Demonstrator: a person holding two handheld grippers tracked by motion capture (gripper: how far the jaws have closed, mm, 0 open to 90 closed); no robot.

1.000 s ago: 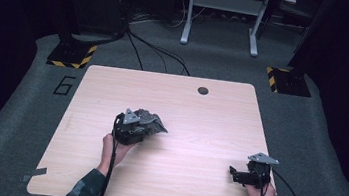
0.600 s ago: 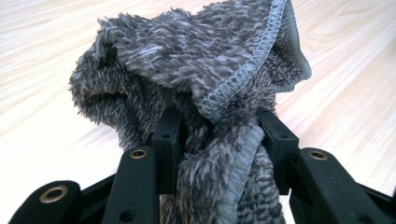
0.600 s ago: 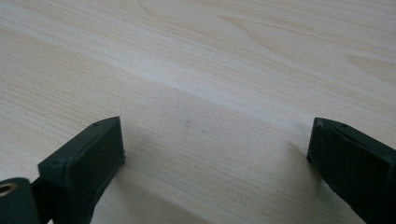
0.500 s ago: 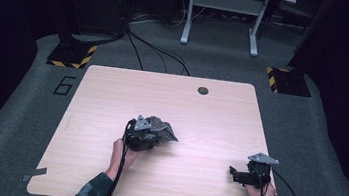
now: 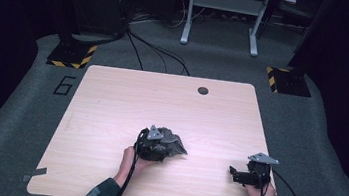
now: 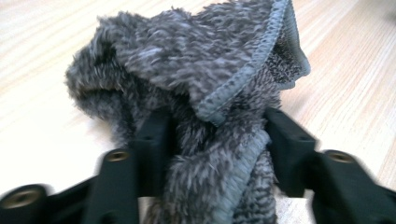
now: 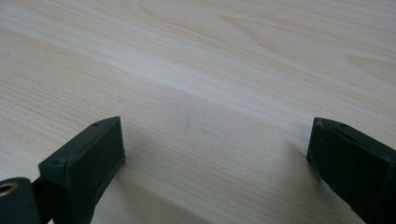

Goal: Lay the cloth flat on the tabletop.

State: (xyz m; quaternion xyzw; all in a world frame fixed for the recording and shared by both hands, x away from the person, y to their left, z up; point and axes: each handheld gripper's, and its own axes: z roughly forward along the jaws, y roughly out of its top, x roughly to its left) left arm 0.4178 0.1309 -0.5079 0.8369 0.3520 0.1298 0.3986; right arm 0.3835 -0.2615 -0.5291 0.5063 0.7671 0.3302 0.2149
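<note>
A crumpled grey fluffy cloth [image 5: 171, 144] lies bunched on the wooden table [image 5: 111, 100] near its front middle. My left gripper [image 5: 156, 148] is shut on the grey cloth; in the left gripper view the cloth [image 6: 196, 79] bulges between the two black jaws of the left gripper [image 6: 217, 140] and hides the table beyond. My right gripper [image 5: 234, 175] rests low over the table near the front right corner. In the right gripper view the right gripper [image 7: 217, 149] stands open, its jaws wide apart with only bare wood between them.
A round grommet hole [image 5: 203, 90] sits near the table's far edge. Cables [image 5: 158, 50] run over the grey floor behind the table, beside a white frame stand [image 5: 223, 13] and two bases with yellow-black stripes [image 5: 72, 56].
My left gripper has carried the grey cloth to the right and a little toward the table's front. The right gripper has stayed where it was.
</note>
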